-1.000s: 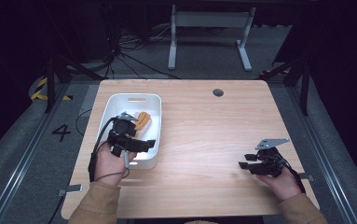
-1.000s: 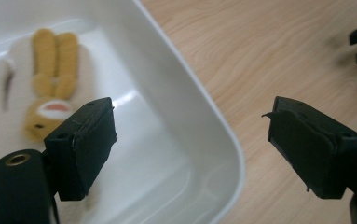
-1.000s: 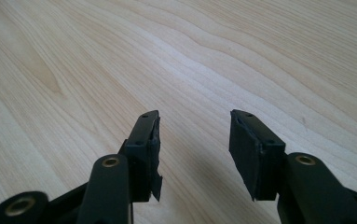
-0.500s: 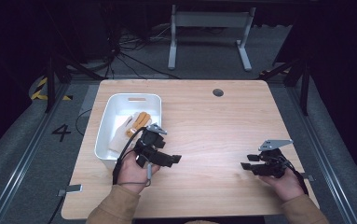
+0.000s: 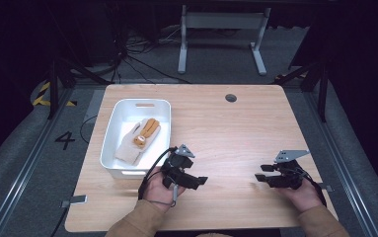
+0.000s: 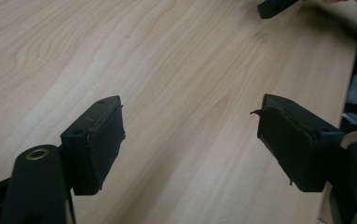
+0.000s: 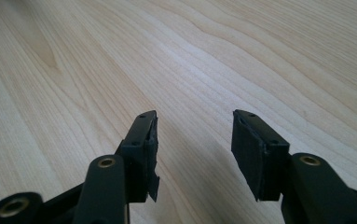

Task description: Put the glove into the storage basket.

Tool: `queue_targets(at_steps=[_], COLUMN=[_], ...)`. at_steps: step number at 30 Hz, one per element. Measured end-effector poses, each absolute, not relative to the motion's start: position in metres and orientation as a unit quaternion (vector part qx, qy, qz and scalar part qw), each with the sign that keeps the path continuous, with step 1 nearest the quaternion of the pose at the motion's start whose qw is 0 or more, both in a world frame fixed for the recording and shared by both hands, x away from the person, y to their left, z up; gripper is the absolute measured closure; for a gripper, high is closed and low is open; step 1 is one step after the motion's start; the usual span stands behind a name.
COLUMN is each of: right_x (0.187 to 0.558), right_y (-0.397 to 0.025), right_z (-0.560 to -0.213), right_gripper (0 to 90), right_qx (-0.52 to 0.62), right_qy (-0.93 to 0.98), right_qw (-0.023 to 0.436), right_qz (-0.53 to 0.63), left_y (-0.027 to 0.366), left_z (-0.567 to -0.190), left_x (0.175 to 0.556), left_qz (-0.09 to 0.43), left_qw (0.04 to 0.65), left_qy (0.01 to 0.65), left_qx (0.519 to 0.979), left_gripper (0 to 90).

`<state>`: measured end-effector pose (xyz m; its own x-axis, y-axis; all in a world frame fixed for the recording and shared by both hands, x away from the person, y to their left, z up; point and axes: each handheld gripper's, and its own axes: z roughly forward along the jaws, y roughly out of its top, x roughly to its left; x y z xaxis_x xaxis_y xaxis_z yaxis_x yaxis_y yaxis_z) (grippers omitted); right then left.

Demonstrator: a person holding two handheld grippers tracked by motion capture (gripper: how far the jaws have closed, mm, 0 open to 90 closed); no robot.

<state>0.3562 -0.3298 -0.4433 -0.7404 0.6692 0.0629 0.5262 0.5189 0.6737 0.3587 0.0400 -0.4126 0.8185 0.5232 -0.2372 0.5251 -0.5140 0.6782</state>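
A white tray (image 5: 111,143) stands at the table's left and holds a beige and orange soft toy (image 5: 138,139). My left gripper (image 5: 202,180) is just right of the tray's near corner, low over the wood, pointing right. Its jaws stand wide apart with bare table between them (image 6: 190,135). My right gripper (image 5: 258,177) rests near the front right of the table and points left. It is open too, with nothing between its fingers (image 7: 192,140). The tip of the right gripper (image 6: 274,7) shows far off in the left gripper view.
The wooden table (image 5: 226,133) has a round cable hole (image 5: 231,98) near its far edge. A desk frame (image 5: 221,34) and cables lie on the floor beyond. A floor mark "4" (image 5: 65,140) sits left of the table.
My left gripper has come out of the tray and moved right and toward the person, leaving the soft toy lying in the tray. The right gripper has stayed in place.
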Motion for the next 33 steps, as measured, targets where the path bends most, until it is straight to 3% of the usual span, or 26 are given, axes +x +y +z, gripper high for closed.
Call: queue_targets(at_steps=[5,15,33], right_x=[0.360,0.359,0.357], right_y=[-0.328,-0.323,-0.317], right_z=[-0.452,-0.454,-0.456], right_gripper=[50.4,50.2,48.9], right_qx=[0.335,0.328,0.318], right_qy=[0.872,0.875,0.877], right_qw=[0.102,0.111,0.118], right_qz=[0.341,0.339,0.339], left_y=[0.031,-0.002,-0.002], left_z=[-0.426,-0.453,-0.456], left_x=[0.353,0.342,0.345], left_qz=[0.050,0.034,0.029], left_qw=[0.373,0.340,0.354], left_qy=[0.277,0.233,0.222], left_qx=[0.884,0.910,0.908], left_gripper=[24.2,22.7,20.4])
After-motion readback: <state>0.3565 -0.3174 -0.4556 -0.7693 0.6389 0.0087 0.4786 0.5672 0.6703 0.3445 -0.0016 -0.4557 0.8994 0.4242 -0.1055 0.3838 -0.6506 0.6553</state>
